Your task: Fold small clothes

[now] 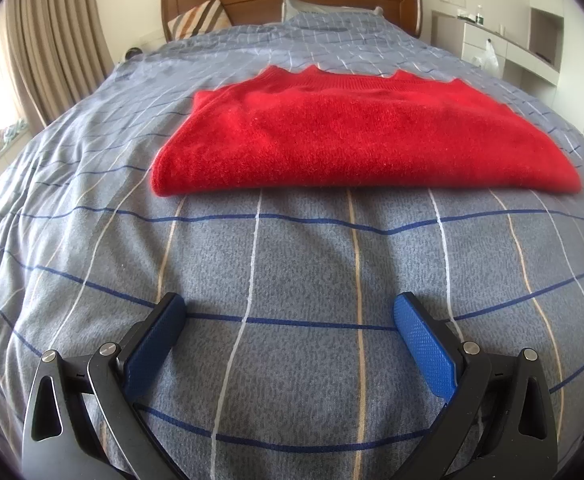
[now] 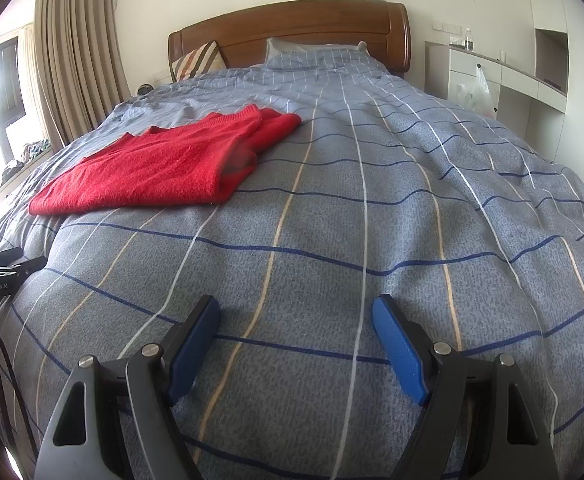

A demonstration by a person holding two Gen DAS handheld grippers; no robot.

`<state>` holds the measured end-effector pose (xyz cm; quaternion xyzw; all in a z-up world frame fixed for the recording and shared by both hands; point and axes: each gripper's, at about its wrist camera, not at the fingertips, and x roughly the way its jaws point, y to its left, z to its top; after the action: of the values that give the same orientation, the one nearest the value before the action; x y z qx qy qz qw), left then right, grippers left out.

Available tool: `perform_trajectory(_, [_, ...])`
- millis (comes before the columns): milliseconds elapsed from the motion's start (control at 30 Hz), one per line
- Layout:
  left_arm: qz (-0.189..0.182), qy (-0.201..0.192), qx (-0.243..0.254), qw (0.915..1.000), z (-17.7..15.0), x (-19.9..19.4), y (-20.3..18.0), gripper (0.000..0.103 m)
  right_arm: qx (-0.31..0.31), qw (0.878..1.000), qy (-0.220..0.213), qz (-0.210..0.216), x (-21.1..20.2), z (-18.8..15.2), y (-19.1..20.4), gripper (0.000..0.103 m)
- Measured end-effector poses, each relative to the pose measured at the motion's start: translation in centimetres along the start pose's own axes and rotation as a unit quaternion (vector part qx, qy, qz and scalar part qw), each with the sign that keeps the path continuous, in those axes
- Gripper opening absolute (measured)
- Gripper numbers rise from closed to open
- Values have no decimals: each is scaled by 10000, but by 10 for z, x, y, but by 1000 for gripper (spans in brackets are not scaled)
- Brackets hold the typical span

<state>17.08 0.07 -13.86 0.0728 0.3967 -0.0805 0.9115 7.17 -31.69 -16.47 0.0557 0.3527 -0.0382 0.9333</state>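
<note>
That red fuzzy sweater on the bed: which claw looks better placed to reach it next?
Probably the left claw. The red fuzzy knit sweater lies straight ahead of its open jaws, while from the right claw it sits far off to the left.

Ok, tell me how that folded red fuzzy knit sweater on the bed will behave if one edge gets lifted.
The folded red fuzzy knit sweater looks soft and limp, so a lifted edge would probably droop and the layers, visibly loose at its side, may slide open. Its fuzzy surface likely grips rather than slips. It lies flat on the grey checked bedcover, so pushing would probably bunch it, not slide it.
</note>
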Motion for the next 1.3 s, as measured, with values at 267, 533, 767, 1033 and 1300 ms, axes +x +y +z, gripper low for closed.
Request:
perform_trajectory(267, [-173,83,-202,9996,-3,-10,7,102,-24,10000,8,-53,-1,1,2,78])
perform_trajectory(533, [-576,-269,-389,9972,-41,-47,16,102,831,9875,603,1192,-2,51,-20,79])
perform_trajectory(767, [-854,-310,-306,9954,-34,-39,22,103,2064,9526,936,2029,82,126,-29,82])
perform_trajectory(1033, [-919,-252,-302,9950,-29,-47,30,102,2383,9436,1580,1672,142,149,3,10])
perform_trajectory(1300, [-686,-679,-1353,9861,-23,-63,87,102,1066,9621,1296,2147,100,246,141,10])
